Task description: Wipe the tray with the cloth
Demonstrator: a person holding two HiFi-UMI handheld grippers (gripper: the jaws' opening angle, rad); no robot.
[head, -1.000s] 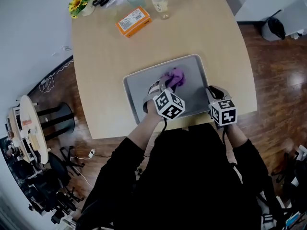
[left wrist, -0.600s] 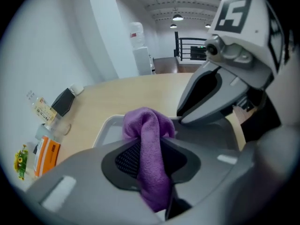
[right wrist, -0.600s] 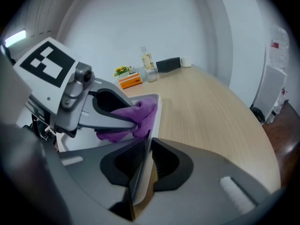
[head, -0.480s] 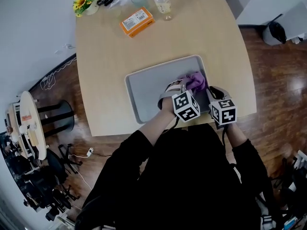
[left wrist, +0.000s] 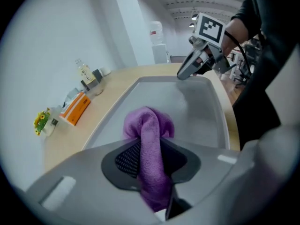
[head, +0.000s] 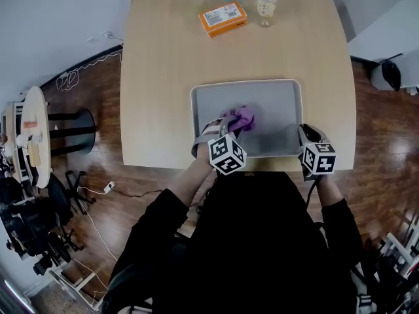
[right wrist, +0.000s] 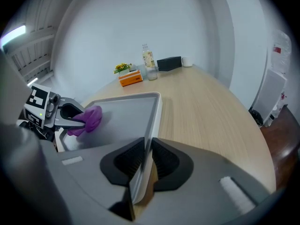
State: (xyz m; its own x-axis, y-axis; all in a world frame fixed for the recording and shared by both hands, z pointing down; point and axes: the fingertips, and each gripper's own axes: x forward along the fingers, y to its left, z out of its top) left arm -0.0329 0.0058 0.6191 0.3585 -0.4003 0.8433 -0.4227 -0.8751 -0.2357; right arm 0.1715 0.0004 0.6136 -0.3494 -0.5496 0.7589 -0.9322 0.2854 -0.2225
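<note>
Clamping the rim of the tray [head: 278,97] in my right tool [right wrist: 145,159] should stop it sliding on the tabletop [head: 170,77]; my left tool [left wrist: 151,165] is clenched on the cloth [left wrist: 149,125], whose bunched end presses the tray floor just ahead.

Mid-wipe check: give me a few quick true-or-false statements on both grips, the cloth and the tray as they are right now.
1. The left gripper is shut on the purple cloth. True.
2. The right gripper is open and empty. False: its jaws clamp the rim of the tray near the person's right-hand corner.
3. The cloth lies outside the tray. False: it is down on the tray's floor, left of the middle in the head view.
4. An orange box sits on the table beyond the tray. True.
</note>
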